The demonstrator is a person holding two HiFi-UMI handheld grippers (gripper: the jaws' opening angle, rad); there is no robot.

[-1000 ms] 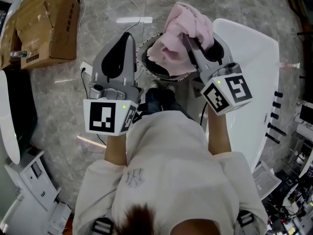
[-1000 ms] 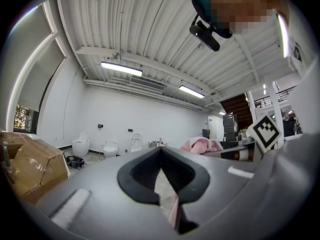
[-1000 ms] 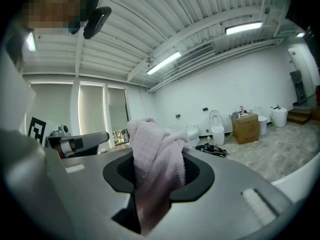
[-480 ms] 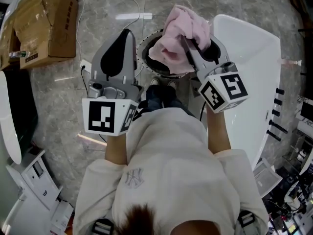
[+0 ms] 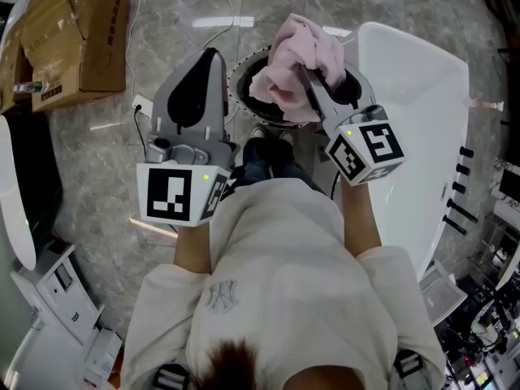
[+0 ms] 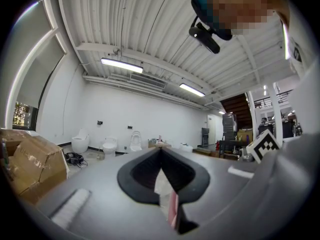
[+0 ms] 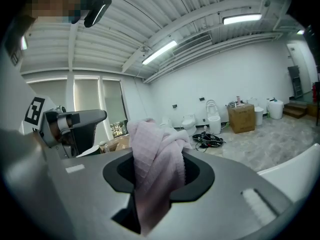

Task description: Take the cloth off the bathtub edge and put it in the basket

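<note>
Head view: one pink cloth is pinched in the right gripper, bunched into a lump whose longer side runs from lower left to upper right in the picture. It hangs over the mouth of the single round dark basket, just beside the end of the white bathtub. Whether its lower folds touch the basket rim I cannot tell, as the cloth covers most of the opening and the gripper's tips too. The left gripper is held apart to the left, pointing away from the person over the stone floor. One cardboard box sits at the upper left, cut off by the frame edge.

Left gripper view: the jaws are pressed together at their tips with nothing between them. Through the wedge behind the tips shows a pale and pink sliver, too blurred to name. Beyond stand three toilets along the far wall, and one cardboard box shows at the left edge.

Right gripper view: the jaws are clamped on the cloth – its long axis runs up and down here, with a bunched head rising above the tips and a tail falling through the gap toward the camera. The cloth hides the pads themselves. The left gripper shows at the left, and another cardboard box stands far off on the floor.
</note>
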